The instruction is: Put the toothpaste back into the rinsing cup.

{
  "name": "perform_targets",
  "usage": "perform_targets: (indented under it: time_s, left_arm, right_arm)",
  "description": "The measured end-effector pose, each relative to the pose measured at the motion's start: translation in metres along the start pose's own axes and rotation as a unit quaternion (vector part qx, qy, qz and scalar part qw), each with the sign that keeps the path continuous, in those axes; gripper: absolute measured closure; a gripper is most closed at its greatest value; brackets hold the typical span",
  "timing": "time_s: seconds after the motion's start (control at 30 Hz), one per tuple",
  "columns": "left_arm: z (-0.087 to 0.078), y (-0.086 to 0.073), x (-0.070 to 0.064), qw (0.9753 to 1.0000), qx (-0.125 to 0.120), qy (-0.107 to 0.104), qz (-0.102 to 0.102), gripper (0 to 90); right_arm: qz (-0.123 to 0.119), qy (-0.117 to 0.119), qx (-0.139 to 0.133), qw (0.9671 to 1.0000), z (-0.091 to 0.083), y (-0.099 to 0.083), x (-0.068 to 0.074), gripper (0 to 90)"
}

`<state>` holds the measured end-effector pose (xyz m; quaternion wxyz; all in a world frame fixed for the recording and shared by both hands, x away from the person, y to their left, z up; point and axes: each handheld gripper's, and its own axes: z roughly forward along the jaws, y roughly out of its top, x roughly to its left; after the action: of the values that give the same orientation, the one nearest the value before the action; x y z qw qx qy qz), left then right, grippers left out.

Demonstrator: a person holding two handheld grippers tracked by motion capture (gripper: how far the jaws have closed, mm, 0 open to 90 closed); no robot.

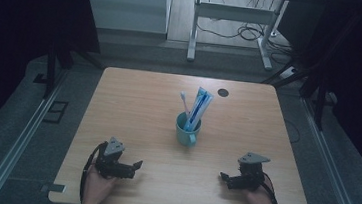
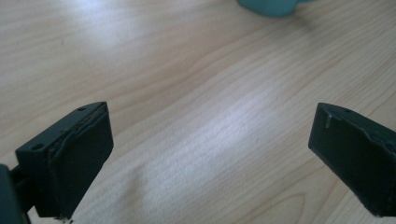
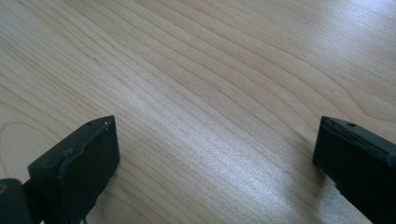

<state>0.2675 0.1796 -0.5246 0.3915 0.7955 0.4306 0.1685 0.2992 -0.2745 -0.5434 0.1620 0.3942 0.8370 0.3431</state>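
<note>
A teal mug [image 1: 187, 129] stands upright at the middle of the wooden table [image 1: 133, 107]. It holds a white toothbrush [image 1: 184, 101] and a blue-and-white toothpaste tube [image 1: 198, 108], both leaning out of the top. My left gripper [image 1: 135, 167] rests near the front left edge, open, with bare wood between its jaws [image 2: 210, 154]. The mug's base [image 2: 273, 6] peeks in at the top of the left gripper view. My right gripper [image 1: 225, 177] rests near the front right edge, open over bare table [image 3: 215, 154].
A small dark round hole [image 1: 223, 92] sits in the table's far right part. Beyond the table stand a white desk frame [image 1: 235, 17] and cables on the floor. Dark curtains flank both sides.
</note>
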Motion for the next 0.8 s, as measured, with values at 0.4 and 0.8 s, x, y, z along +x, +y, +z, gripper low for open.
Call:
perform_targets:
  time_s: [0.4,0.8]
  left_arm:
    - [0.015,-0.013,-0.001,0.9987,0.052,-0.003,-0.003,0.0]
    - [0.021,-0.011,-0.007,0.9968,0.077,0.015,0.015,0.0]
  right_arm:
    - [0.0,0.0,0.0,1.0,0.0,0.0,0.0,0.4]
    - [0.0,0.0,0.0,1.0,0.0,0.0,0.0,0.4]
